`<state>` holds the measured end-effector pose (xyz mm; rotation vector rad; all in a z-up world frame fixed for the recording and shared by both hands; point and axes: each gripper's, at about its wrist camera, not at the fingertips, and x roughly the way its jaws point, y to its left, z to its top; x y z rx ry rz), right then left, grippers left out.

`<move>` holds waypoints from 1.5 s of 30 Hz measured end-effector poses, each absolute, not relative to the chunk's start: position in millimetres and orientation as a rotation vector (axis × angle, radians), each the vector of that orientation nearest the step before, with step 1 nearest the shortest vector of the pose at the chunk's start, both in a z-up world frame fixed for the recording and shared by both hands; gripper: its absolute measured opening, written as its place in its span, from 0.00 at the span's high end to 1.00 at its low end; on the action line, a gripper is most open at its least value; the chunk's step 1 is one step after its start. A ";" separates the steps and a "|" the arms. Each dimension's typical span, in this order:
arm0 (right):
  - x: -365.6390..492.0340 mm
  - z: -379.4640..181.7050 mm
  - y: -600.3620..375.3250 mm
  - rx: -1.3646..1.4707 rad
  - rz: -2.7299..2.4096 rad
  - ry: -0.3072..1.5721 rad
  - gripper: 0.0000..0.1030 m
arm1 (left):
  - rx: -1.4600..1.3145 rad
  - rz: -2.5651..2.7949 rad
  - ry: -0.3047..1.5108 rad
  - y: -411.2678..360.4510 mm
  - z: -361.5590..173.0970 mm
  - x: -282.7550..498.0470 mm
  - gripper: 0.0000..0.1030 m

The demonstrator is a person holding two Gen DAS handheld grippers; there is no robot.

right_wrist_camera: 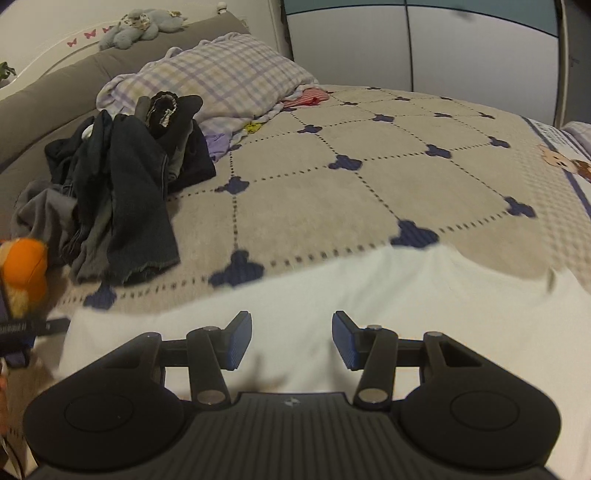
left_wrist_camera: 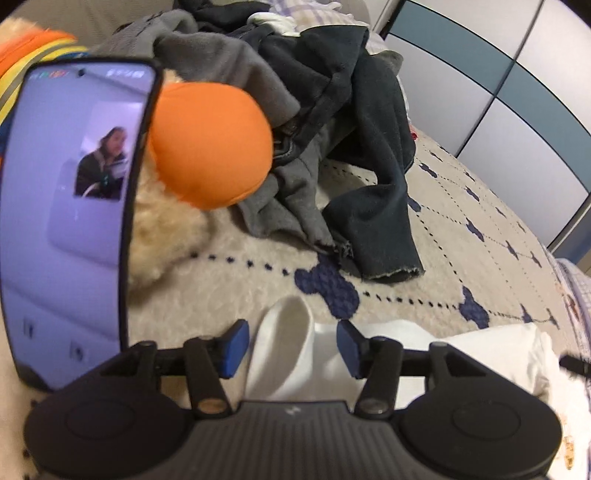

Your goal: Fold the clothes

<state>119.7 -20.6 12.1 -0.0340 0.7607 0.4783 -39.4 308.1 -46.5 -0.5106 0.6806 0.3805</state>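
- far left in the left wrist view: a phone [left_wrist_camera: 70, 221] standing up tall, screen lit, a small picture of a person on it.
- just right of the phone: a fluffy tan soft toy [left_wrist_camera: 166, 236] with a round orange part [left_wrist_camera: 210, 144], lying on the bed; seen again at the left edge of the right wrist view [right_wrist_camera: 24, 273].
- right of the toy: a heap of dark clothes [left_wrist_camera: 332, 122], grey and navy mixed up, not folded, one dark leg end hanging down toward the blanket; same heap in the right wrist view [right_wrist_camera: 122, 199].
- under it all: a beige bed blanket [left_wrist_camera: 461, 236] with dotted lines and dark blue clover shapes.
- low in the middle: left tongs [left_wrist_camera: 291, 349], blue pads spread apart, a rolled-up fold of white cloth [left_wrist_camera: 284, 350] standing between them, pads not squeezing it.
- more white cloth spread out to the right of the left tongs.
- back in the right wrist view: a checked purple and yellow pillow [right_wrist_camera: 221, 77] behind the dark heap, a blue soft toy [right_wrist_camera: 136, 27] up on the grey headboard.
- a bit of red and pink cloth [right_wrist_camera: 308, 98] just right of the pillow.
- low in the right wrist view: right tongs [right_wrist_camera: 291, 341], pads spread apart, nothing pinched, held over the white cloth [right_wrist_camera: 406, 295] lying flat on the near side of the bed.
- far right: grey and blue cupboard doors [left_wrist_camera: 517, 96] beside the bed.
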 end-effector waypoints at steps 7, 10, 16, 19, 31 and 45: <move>178.0 -3.3 23.0 -0.302 0.502 0.840 0.51 | -0.438 0.430 0.619 305.8 -38.2 -40.5 0.92; 187.3 -10.5 34.1 -0.538 0.551 0.832 0.51 | -0.422 0.444 0.580 307.4 -28.6 -39.7 0.92; 215.1 -19.1 37.3 -0.805 0.660 0.890 0.52 | -0.394 0.476 0.543 304.5 -20.7 -35.2 0.92; 238.9 -21.3 28.3 -0.743 0.661 0.948 0.52 | -0.394 0.488 0.528 304.3 -17.5 -32.1 0.92; 235.1 -28.2 20.4 -0.675 0.685 0.887 0.94 | -0.322 0.522 0.439 310.4 2.5 1.8 0.92; 217.1 -21.4 7.3 -0.442 0.414 0.711 0.79 | -0.145 0.585 0.468 301.9 -8.7 44.8 0.92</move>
